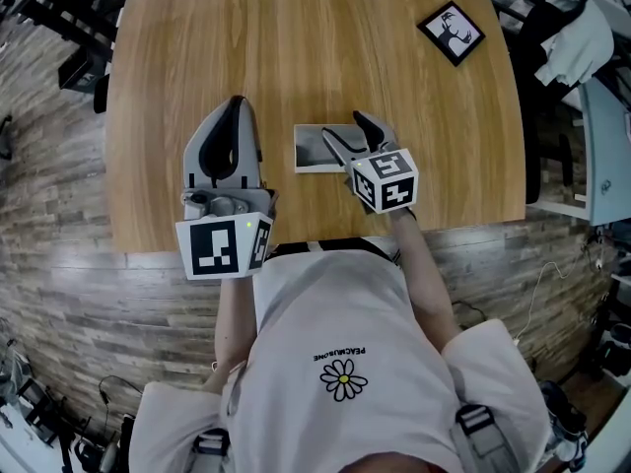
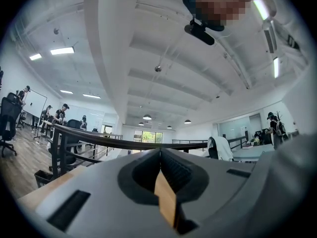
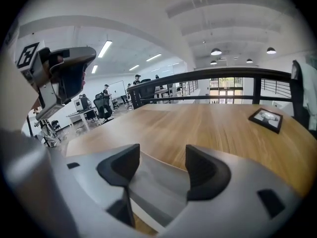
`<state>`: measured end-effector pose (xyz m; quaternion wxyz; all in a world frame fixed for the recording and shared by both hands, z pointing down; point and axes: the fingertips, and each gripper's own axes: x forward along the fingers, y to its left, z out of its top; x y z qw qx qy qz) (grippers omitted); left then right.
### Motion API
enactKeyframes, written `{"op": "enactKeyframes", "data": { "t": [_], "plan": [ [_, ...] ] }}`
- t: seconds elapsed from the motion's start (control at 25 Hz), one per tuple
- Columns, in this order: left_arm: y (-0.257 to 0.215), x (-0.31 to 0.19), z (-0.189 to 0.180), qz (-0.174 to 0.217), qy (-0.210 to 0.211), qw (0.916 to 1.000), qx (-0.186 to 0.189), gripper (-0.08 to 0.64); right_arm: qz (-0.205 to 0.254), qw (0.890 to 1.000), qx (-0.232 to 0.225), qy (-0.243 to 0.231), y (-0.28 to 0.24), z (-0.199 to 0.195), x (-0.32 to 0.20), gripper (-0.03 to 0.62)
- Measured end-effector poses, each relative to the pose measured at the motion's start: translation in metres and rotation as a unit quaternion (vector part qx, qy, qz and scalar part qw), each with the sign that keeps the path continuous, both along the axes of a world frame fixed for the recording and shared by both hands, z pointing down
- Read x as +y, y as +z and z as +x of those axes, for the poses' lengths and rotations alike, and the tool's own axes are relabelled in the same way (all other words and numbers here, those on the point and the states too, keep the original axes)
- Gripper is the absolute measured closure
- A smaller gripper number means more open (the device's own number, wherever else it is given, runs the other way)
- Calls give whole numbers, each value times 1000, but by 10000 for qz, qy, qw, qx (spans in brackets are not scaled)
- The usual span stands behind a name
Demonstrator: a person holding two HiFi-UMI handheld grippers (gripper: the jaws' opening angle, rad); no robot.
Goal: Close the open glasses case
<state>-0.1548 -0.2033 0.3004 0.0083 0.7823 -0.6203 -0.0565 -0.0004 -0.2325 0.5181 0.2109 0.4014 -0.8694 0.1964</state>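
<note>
The open grey glasses case (image 1: 312, 152) lies on the wooden table (image 1: 296, 47) near its front edge. My right gripper (image 1: 347, 132) points down over the case's right part, jaws wide open. In the right gripper view the case's grey inside (image 3: 157, 183) shows low between the two dark fingers (image 3: 207, 171), and neither pad presses on it. My left gripper (image 1: 237, 106) hovers to the left of the case, apart from it. In the left gripper view its jaws (image 2: 159, 153) meet at the tips, shut on nothing, and point level across the room.
A small black-framed deer picture (image 1: 452, 33) lies at the table's far right corner, also seen in the right gripper view (image 3: 267, 119). A black railing (image 3: 198, 81) runs behind the table. Chairs and a garment (image 1: 577, 37) stand off the right side.
</note>
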Motion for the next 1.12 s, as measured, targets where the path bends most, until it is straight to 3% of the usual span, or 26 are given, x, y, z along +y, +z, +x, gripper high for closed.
{"op": "enactKeyframes", "data": {
  "t": [0.2, 0.48, 0.8, 1.12],
  "plan": [
    [1, -2, 2, -25, 53, 10000, -27, 543, -224, 9992, 323, -40, 17, 3, 2, 318],
    [-2, -2, 3, 45, 36, 9999, -88, 543, -134, 9984, 508, -187, 22, 2, 8, 316],
    [-6, -6, 7, 103, 68, 9999, -114, 543, -235, 9989, 394, 41, 20, 7, 17, 318],
    [-13, -9, 15, 191, 138, 9996, -142, 543, -670, 9977, 92, -49, 15, 7, 37, 318]
  ]
}}
